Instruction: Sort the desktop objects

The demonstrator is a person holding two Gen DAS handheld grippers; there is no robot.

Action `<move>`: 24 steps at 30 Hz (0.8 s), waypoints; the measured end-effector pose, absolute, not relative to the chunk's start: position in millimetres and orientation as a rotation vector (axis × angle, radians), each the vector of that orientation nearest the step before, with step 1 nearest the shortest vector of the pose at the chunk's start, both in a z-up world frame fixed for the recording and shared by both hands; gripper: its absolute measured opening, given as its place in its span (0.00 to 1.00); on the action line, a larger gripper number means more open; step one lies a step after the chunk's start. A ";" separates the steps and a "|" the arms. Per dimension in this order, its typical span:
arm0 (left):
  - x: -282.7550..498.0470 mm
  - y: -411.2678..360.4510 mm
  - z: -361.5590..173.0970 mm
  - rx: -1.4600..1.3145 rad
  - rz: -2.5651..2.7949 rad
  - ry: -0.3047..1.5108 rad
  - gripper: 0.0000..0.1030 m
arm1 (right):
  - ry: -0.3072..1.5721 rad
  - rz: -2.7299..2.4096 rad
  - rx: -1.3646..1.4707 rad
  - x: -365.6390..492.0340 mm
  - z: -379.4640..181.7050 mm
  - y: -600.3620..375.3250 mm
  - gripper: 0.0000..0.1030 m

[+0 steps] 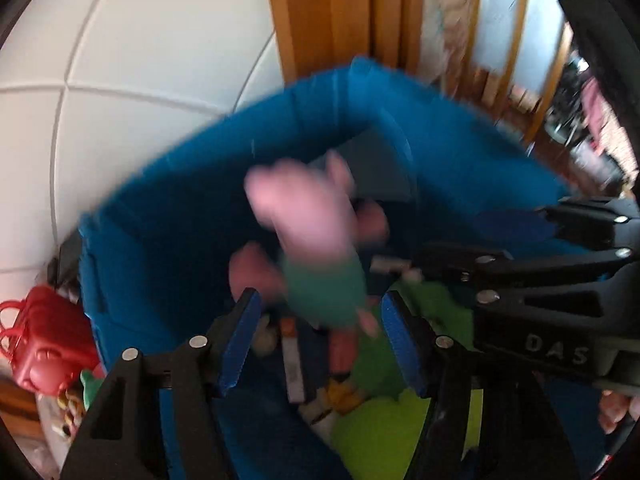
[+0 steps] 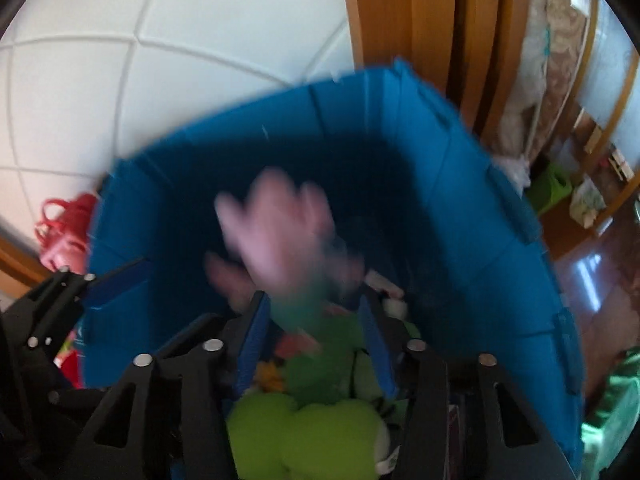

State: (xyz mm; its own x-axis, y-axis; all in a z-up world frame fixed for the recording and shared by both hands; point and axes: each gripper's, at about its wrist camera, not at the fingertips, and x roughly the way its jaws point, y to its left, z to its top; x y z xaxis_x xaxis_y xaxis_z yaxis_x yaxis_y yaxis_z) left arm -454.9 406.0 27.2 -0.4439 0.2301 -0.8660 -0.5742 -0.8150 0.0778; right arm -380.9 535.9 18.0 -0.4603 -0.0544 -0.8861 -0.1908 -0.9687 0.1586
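Blue plastic storage bin (image 1: 172, 216), tall-walled, fills the middle of both views, with a white tiled wall (image 1: 120, 60) behind it. Both grippers are directed down over its open top. The left gripper (image 1: 320, 340) has its blue-padded jaws spread wide; nothing is clamped between them. The right gripper (image 2: 312, 344) also stands wide open, with no contact seen between its pads and any item.

A pink plush pig figure in a green garment (image 1: 308, 240) appears between and beyond both sets of jaws, inside the bin's outline and heavily motion-blurred. Whether it is resting on the bin's contents or is in the air cannot be told; it touches neither gripper.

Contents at the bin bottom: a bright green soft toy (image 2: 312, 428) nearest the right gripper, and further small items, including a white strip (image 1: 294, 364) and something yellow (image 1: 340, 396), too blurred to identify.

Outside the bin, against its left wall, sits a red plastic toy with looped handles (image 1: 36, 344). A wooden door frame (image 2: 420, 20) stands behind the bin at right.
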 end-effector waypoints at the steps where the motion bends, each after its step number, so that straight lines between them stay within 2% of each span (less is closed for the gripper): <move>1: -456.7 400.8 19.7 -1.297 2.271 0.507 0.60 | 0.347 2.576 -1.608 -385.1 9.8 539.9 0.62; 3: -456.9 395.7 13.5 -1.321 2.279 0.510 0.60 | 0.286 2.559 -1.630 -387.5 -2.2 542.4 0.68; 6: -450.8 386.7 17.0 -1.332 2.294 0.503 0.60 | 0.261 2.561 -1.640 -392.9 -6.8 542.9 0.71; 10: -436.5 367.5 40.0 -1.289 2.337 0.482 0.60 | 0.230 2.598 -1.595 -394.1 9.9 536.5 0.85; 13: -425.5 338.8 65.7 -1.241 2.385 0.439 0.60 | 0.216 2.650 -1.550 -389.8 31.8 517.9 0.92; 16: -411.3 305.6 88.7 -1.171 2.460 0.400 0.68 | 0.215 2.737 -1.493 -376.8 56.3 490.2 1.00; 24: -343.0 170.6 137.6 -0.942 2.729 0.289 0.69 | 0.172 2.999 -1.347 -314.6 119.5 371.7 1.00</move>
